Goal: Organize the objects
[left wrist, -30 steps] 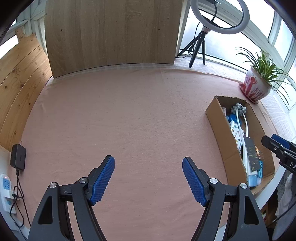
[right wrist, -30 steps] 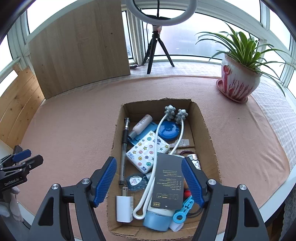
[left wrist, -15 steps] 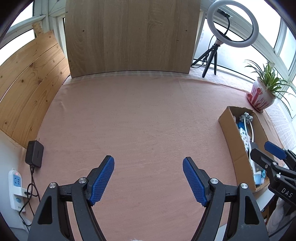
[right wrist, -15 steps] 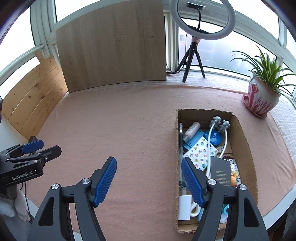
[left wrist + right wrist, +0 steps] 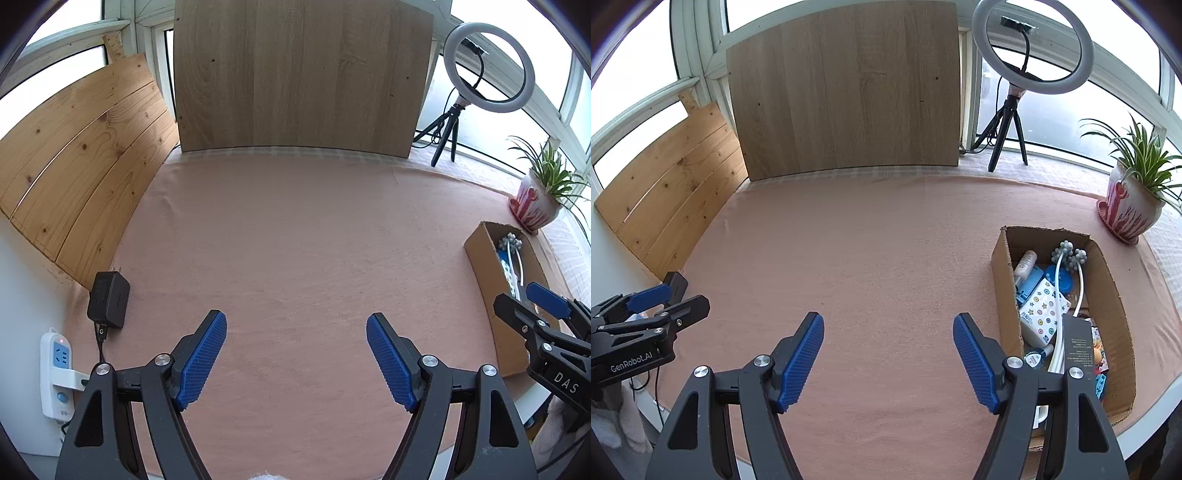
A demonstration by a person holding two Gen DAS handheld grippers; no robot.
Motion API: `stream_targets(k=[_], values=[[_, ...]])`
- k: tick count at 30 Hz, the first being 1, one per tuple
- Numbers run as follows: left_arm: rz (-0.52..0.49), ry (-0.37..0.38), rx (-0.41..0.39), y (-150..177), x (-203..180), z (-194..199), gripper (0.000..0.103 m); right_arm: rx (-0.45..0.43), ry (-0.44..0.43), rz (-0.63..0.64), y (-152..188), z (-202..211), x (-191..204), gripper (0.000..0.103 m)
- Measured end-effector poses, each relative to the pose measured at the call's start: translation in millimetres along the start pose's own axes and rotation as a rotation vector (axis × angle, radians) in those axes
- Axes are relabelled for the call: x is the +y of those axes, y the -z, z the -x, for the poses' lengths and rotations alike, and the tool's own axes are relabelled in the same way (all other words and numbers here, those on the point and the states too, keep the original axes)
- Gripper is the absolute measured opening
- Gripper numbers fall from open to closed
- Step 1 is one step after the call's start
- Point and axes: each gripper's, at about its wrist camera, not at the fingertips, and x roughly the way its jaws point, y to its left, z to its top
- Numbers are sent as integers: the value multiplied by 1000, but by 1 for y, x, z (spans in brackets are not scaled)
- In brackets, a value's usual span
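Currently both empty: left gripper [image 5: 296, 356] and right gripper [image 5: 888, 358] spread wide over bare pink cloth [image 5: 886, 240], nothing between pads. Cardboard box [image 5: 1112, 295] at right of frame, packed with bottle, patterned pack, white cord and other bits. Likely everything already boxed to keep the cloth free, or about to be unloaded; can't say which.

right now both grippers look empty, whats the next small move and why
Probably swing the right gripper over the cardboard box and pick one item, perhaps the star-patterned pack. Both grippers are open and empty over bare pink cloth; the objects all sit in the box.
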Motion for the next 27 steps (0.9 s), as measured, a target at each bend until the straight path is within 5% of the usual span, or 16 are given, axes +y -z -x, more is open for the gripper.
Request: stream_targets(k=[27], values=[[2, 3, 5, -1, 48, -8, 86, -13, 65, -42, -1, -10, 47, 69]])
